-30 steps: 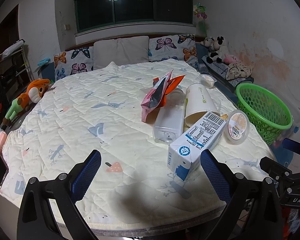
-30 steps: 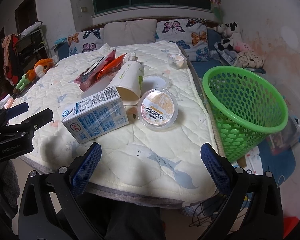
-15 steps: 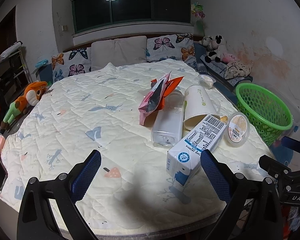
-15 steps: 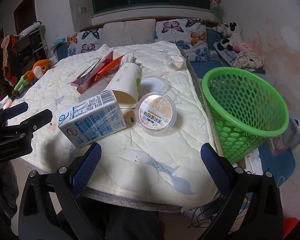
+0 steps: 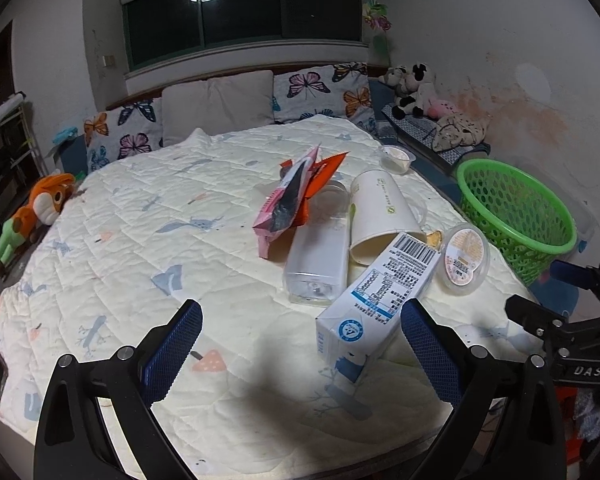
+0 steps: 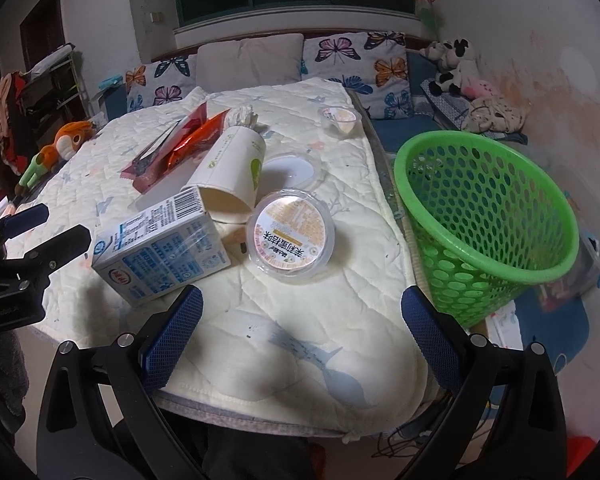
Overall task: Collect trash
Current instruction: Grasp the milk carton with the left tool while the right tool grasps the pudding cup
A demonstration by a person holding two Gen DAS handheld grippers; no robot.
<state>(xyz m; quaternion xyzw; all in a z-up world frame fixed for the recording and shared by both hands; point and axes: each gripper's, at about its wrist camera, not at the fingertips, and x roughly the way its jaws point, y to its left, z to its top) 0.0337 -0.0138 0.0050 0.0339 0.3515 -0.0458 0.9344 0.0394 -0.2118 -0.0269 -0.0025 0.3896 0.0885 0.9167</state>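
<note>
Trash lies on the quilted bed [image 5: 148, 248]: a blue-white milk carton [image 5: 376, 296] [image 6: 162, 244], a paper cup on its side [image 5: 380, 212] [image 6: 230, 172], a clear plastic bottle [image 5: 320, 256], pink and orange snack wrappers [image 5: 296, 196] [image 6: 176, 148], a round lidded tub [image 5: 464, 258] [image 6: 290, 236] and a small pudding cup [image 5: 396, 158] [image 6: 340, 120]. A green mesh basket [image 5: 516, 216] [image 6: 484, 216] stands right of the bed. My left gripper [image 5: 300, 344] is open and empty, just short of the carton. My right gripper [image 6: 302, 332] is open and empty, just short of the tub.
Pillows [image 5: 220, 100] line the headboard. An orange plush toy [image 5: 40, 208] lies at the bed's left edge. Stuffed animals [image 5: 412, 92] sit on a bench at the far right. A clear lid [image 6: 292, 168] lies beside the cup.
Both grippers have moved forward a little toward the trash, so the carton and tub appear slightly nearer. Both stay open. Nothing on the bed has moved.
</note>
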